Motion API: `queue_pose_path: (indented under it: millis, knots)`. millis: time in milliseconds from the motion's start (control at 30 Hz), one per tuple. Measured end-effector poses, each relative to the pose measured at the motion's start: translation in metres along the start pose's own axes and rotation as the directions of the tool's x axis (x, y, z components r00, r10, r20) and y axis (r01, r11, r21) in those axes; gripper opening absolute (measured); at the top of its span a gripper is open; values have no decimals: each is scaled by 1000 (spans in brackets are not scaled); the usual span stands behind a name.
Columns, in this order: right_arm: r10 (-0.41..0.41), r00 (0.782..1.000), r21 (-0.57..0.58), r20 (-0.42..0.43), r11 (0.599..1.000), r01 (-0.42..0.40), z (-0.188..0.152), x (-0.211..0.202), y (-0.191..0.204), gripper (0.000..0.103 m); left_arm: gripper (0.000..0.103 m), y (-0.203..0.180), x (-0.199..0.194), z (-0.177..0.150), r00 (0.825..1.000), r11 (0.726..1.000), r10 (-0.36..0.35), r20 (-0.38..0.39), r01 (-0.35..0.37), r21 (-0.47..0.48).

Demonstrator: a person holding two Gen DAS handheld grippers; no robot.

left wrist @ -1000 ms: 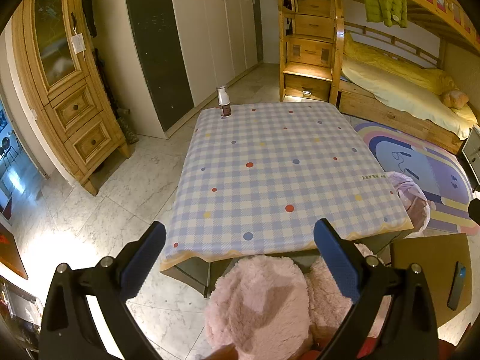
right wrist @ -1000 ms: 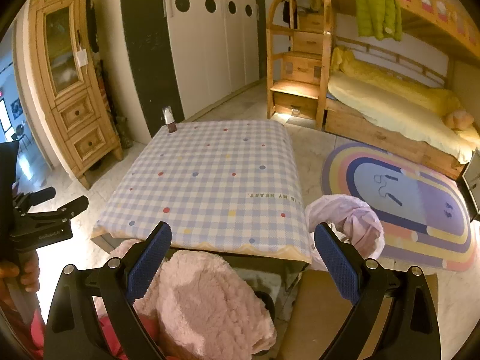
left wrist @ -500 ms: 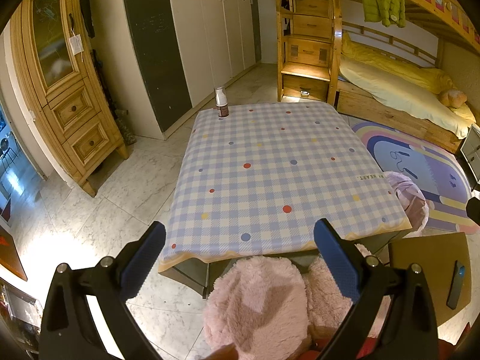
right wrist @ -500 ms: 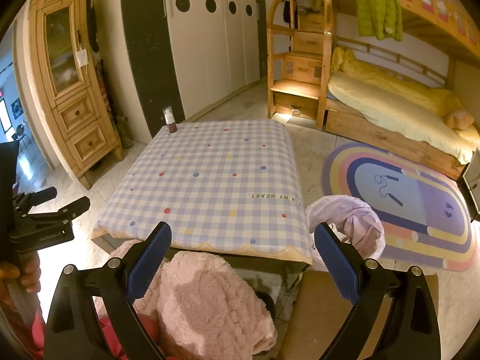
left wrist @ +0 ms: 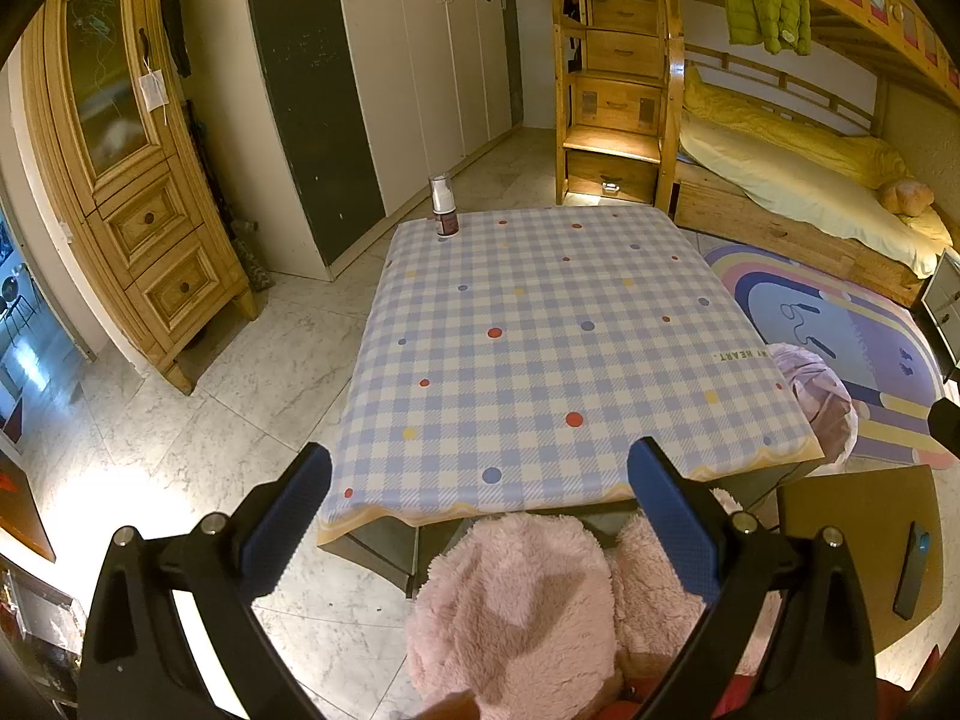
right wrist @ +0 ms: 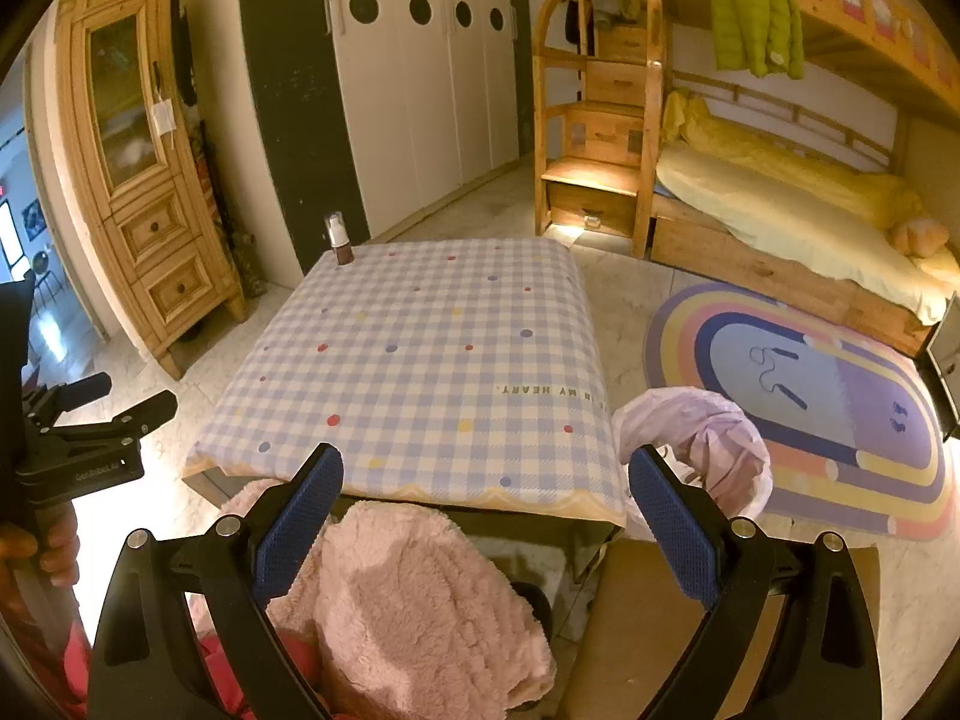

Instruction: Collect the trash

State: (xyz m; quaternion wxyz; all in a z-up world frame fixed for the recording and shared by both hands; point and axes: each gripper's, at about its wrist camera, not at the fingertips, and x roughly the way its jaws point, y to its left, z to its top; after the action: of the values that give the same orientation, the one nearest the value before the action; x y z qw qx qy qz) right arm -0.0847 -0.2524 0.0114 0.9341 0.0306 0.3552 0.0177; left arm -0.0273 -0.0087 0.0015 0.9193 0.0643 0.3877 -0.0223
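A small pump bottle (left wrist: 443,208) with a white cap stands alone at the far left corner of the table (left wrist: 540,330) with a blue checked cloth; it also shows in the right wrist view (right wrist: 339,240). A bin lined with a pale pink bag (right wrist: 702,444) stands on the floor at the table's near right corner, partly seen in the left wrist view (left wrist: 819,402). My left gripper (left wrist: 480,510) is open and empty, held before the table's near edge. My right gripper (right wrist: 483,510) is open and empty, likewise short of the near edge.
Pink fluffy-clad knees (left wrist: 522,600) are below both grippers. A cardboard box (left wrist: 858,540) with a phone (left wrist: 911,567) on it sits at the right. A wooden cabinet (left wrist: 132,180), white wardrobe (left wrist: 420,60), bunk bed (left wrist: 780,168) and rainbow rug (right wrist: 810,396) surround the table.
Both views have barely shifted; the left wrist view has crept slightly nearer the table. Both grippers stay open and empty.
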Motion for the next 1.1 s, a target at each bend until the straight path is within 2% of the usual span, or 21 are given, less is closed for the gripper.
queue_pose_path:
  millis: [1100]
  knots:
    - [0, 1000, -8, 1, 1000, 0, 1, 1, 3, 95, 96, 2, 0, 5, 1000, 1000, 0, 1, 0, 0]
